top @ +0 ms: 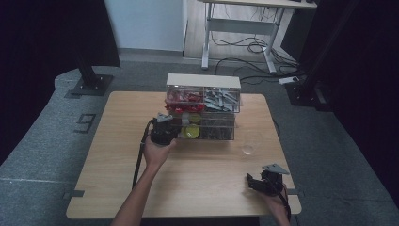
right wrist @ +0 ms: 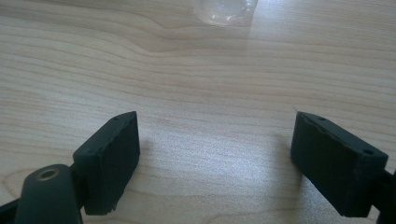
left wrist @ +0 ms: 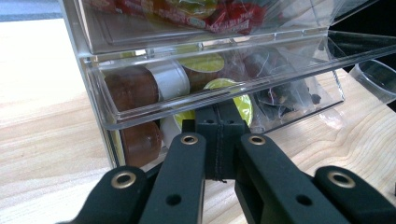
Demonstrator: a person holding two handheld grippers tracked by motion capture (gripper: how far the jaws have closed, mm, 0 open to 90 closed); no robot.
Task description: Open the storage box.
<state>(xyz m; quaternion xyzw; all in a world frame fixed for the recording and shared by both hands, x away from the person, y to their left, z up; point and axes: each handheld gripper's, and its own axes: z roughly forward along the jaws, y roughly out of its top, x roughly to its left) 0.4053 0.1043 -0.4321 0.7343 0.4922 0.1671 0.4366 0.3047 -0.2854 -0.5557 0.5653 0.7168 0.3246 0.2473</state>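
Note:
A clear plastic drawer cabinet point(top: 203, 81) stands at the far middle of the wooden table point(top: 117, 165). One clear drawer point(left wrist: 210, 91) juts out toward me, holding brown capsules point(left wrist: 130, 86) and yellow-lidded capsules point(left wrist: 203, 63). My left gripper point(left wrist: 219, 114) point(top: 172, 129) is shut, its tips just under that drawer's front edge; I see nothing between the pads. My right gripper point(right wrist: 215, 149) point(top: 252, 181) hovers open over bare wood near the table's front right corner. A clear cup point(right wrist: 225, 10) point(top: 248, 149) stands beyond it.
The top drawers hold red packets point(top: 183, 99) and grey pieces point(top: 221, 99). Dark bagged items point(left wrist: 280, 93) fill the drawer's right side. A desk frame point(top: 244, 28) with cables stands behind the table. Black stands flank both sides.

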